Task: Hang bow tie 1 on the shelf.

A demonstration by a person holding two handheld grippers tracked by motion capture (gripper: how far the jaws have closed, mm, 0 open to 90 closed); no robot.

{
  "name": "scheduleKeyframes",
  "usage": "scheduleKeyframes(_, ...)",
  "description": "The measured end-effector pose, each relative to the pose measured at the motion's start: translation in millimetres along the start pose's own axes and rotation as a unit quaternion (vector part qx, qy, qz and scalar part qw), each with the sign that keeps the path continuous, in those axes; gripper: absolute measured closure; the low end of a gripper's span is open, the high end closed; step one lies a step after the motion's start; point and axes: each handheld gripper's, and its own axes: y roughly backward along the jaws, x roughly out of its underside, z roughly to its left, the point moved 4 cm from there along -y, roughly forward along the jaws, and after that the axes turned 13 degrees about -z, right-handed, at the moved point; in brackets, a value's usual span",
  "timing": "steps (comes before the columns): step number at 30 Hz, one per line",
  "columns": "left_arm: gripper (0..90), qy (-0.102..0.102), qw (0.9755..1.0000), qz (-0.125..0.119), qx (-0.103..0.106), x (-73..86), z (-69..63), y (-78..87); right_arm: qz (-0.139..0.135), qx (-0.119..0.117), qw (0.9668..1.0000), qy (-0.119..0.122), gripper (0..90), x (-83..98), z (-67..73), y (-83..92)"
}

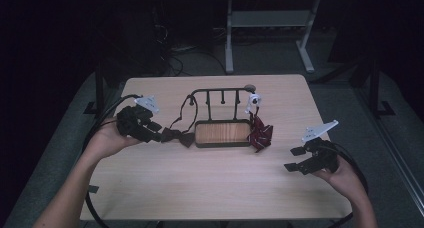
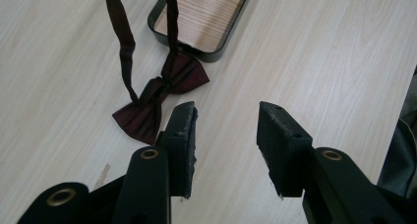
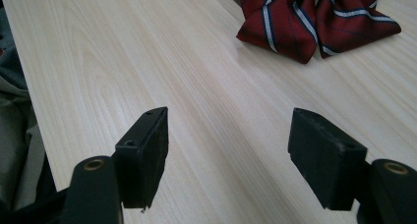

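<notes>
Left tool [image 2: 223, 118]: jaws parted, nothing between them, low over the counter [image 2: 319, 62], tips just beside the dark maroon bow tie [image 2: 160, 96].
Dark maroon bow tie: flat on the counter, near the front left corner of the stand's tray [image 2: 204, 20]; strap [image 2: 123, 37] running up toward the stand's rail [image 1: 220, 91].
Right tool [image 3: 228, 130]: jaws wide apart, empty, resting near the counter's right edge, well apart from the striped red bow tie [image 3: 314, 17].
Striped red bow tie: on the counter at the tray's right end, below a white clip [image 1: 254, 102] on the rail.
Step in hand, as judged: left tool released beside the dark bow tie, either just set down or about to be taken.
Next move, as judged: if a pick-up, close on the knot or a wing, lifting without dragging the strap off the rail.
</notes>
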Motion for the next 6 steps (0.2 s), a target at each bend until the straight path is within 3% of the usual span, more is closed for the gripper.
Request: scheduleKeyframes(6,56.4,-0.002,1.0000,-0.002,0.002,9.0,-4.9,-2.3,0.002,0.001,1.0000,-0.001,31.1,1.6,-0.2,-0.1)
